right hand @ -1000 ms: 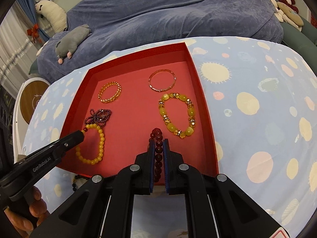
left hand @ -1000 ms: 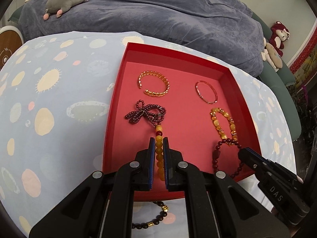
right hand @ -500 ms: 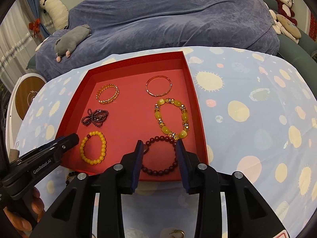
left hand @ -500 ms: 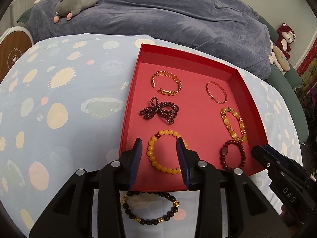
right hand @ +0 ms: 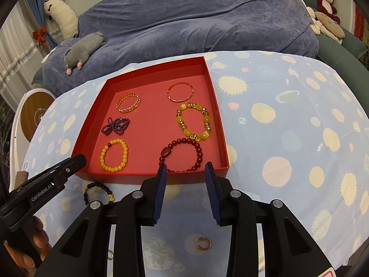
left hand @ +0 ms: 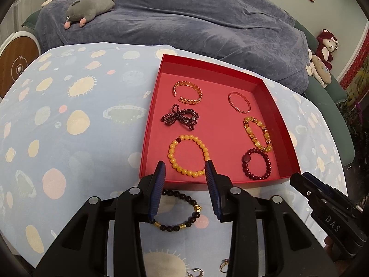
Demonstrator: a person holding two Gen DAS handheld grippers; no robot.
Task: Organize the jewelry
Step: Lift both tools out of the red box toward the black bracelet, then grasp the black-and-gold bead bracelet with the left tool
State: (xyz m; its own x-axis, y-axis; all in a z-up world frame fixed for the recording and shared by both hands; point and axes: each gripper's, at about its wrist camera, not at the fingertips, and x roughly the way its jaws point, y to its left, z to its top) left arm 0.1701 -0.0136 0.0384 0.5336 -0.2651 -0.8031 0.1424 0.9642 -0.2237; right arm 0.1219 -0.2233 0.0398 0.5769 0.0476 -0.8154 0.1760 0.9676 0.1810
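Observation:
A red tray (left hand: 230, 185) (right hand: 115, 176) sits on the spotted blue cloth and holds several bracelets. The yellow bead bracelet (left hand: 171, 155) (right hand: 124, 154) lies flat at its near left. The dark red bead bracelet (left hand: 246, 159) (right hand: 166, 152) lies flat at its near right. My left gripper (left hand: 185, 164) is open over the tray's near wall, with nothing between its pads. My right gripper (right hand: 185, 165) is likewise open above the near wall and holds nothing. A black bead bracelet (left hand: 182, 195) (right hand: 96, 184) with gold charms lies on the cloth just outside the tray.
Farther back in the tray lie a gold bangle (left hand: 191, 101), a thin pink bangle (left hand: 238, 109), a knotted garnet strand (left hand: 182, 117) and a chunky yellow bracelet (left hand: 256, 136). A gold hoop earring (right hand: 204, 243) rests on the cloth near me. A blue-covered sofa (right hand: 184, 23) with plush toys stands behind.
Both grippers opened and let go: the yellow bracelet and the dark red bracelet now lie flat in the tray. Both grippers drew back toward the near edge and rose a little.

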